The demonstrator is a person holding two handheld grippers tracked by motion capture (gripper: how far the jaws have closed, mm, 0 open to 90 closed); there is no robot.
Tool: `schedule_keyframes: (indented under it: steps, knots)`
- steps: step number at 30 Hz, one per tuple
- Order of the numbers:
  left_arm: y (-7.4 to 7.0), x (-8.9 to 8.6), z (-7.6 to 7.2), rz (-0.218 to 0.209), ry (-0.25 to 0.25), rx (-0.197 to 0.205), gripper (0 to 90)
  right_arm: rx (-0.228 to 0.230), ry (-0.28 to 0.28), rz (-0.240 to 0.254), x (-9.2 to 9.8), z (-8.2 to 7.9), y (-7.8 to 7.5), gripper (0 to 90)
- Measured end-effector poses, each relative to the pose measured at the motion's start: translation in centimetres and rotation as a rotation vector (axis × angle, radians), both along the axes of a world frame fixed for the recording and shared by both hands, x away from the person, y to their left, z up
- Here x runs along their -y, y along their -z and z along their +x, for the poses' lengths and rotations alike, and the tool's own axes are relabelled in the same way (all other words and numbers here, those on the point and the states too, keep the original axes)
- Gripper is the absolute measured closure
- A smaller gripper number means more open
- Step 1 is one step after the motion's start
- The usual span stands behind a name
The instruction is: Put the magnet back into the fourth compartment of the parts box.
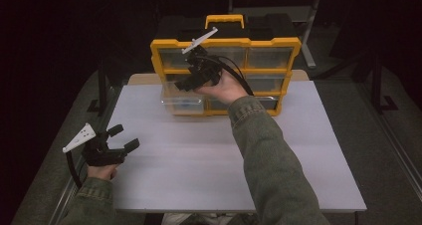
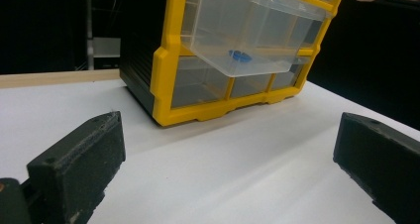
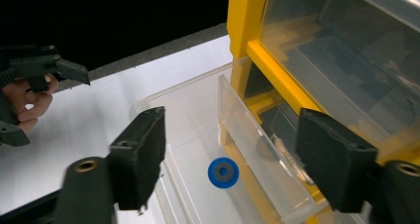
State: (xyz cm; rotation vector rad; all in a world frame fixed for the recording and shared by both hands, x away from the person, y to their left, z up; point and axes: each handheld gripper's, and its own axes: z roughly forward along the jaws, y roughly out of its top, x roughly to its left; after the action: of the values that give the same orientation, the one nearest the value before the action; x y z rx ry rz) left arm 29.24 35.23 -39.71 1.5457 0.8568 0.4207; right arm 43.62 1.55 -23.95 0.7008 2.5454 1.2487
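Observation:
A yellow-framed organizer (image 1: 226, 43) with clear drawers stands at the back of the white table (image 1: 199, 160). Its lower left clear drawer (image 1: 182, 104) is pulled out, and a small blue ring (image 3: 223, 172) lies flat on the drawer's bottom. My right gripper (image 1: 185, 83) hangs just above that drawer (image 3: 198, 110), pointing down. In the right gripper view its jaws (image 3: 237, 149) stand open with nothing between them. My left gripper (image 1: 125, 137) rests open near the table's front left corner, facing the organizer (image 2: 168, 85). From there the drawer (image 2: 247, 30) and the blue ring (image 2: 240, 56) are in sight.
The organizer has a yellow carry handle (image 1: 225, 20) on top and other drawers that are pushed in. A wooden edge (image 1: 142, 78) runs behind the white surface. Dark floor and metal stands surround the table. The right forearm (image 1: 268, 150) crosses the table's middle.

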Motion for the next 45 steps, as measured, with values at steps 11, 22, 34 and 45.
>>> schedule_keyframes:
  steps: [11,22,34,45]
  knots:
    - [0.0,0.0,0.0,0.003,0.0,-0.001,0.0,0.033,-0.001,0.04,1.2,-0.5,0.1,6.5]
    - [0.1,0.0,0.0,0.008,-0.001,-0.002,0.0,0.035,0.004,0.076,2.3,-1.3,0.1,6.6]
    - [0.1,0.0,0.0,0.011,-0.002,-0.004,0.0,0.033,-0.006,0.108,3.1,-2.1,0.0,6.8]
    - [0.1,0.1,0.0,0.015,-0.001,-0.006,0.0,0.031,-0.019,0.119,3.9,-2.9,0.6,6.9]
